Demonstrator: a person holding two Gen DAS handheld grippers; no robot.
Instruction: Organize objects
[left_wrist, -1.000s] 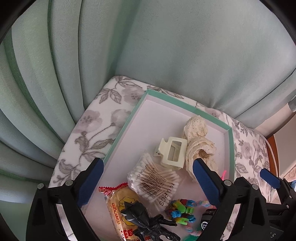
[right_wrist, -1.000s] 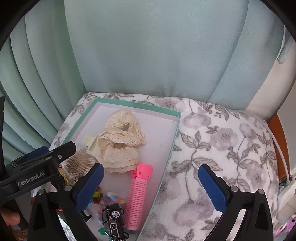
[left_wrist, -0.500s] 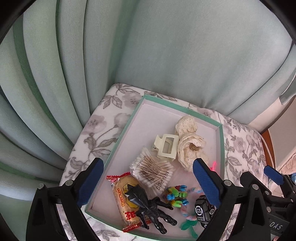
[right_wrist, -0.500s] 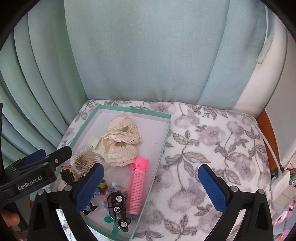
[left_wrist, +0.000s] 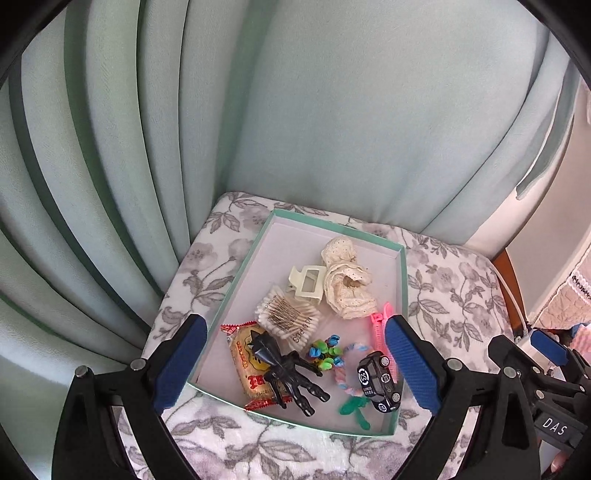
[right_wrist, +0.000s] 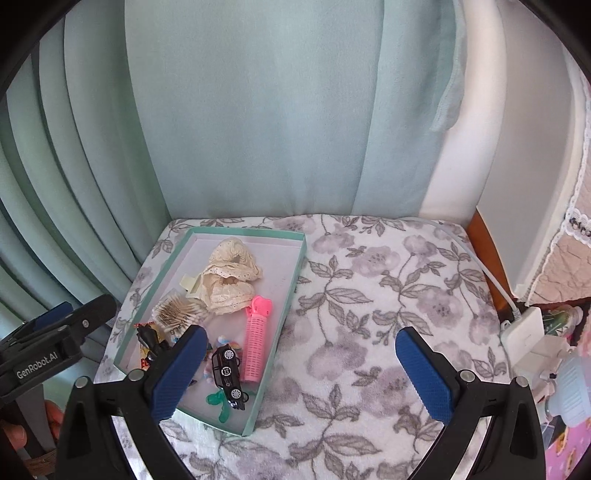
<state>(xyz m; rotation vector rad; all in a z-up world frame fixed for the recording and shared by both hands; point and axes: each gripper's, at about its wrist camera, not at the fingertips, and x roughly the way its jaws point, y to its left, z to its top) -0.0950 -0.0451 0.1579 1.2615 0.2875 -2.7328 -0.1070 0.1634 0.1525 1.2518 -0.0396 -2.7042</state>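
Resting on the floral cushion (right_wrist: 369, 295), the teal tray (left_wrist: 403, 280) is light but awkward; its rim looks the best hold. Its contents go from soft lace scrunchies (left_wrist: 345, 284) and stiff pink hair roller (right_wrist: 256, 343) to the slick toy car (left_wrist: 378, 374). Left gripper (left_wrist: 293, 363) and right gripper (right_wrist: 299, 373) hover above, fingers spread, empty.

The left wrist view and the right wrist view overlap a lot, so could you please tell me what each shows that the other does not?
Only the left wrist view shows the whole snack packet under the black figure. Only the right wrist view shows the white power adapter and the full pink hair roller. Both show the green tray, lace cloth, toy car and open tongs.
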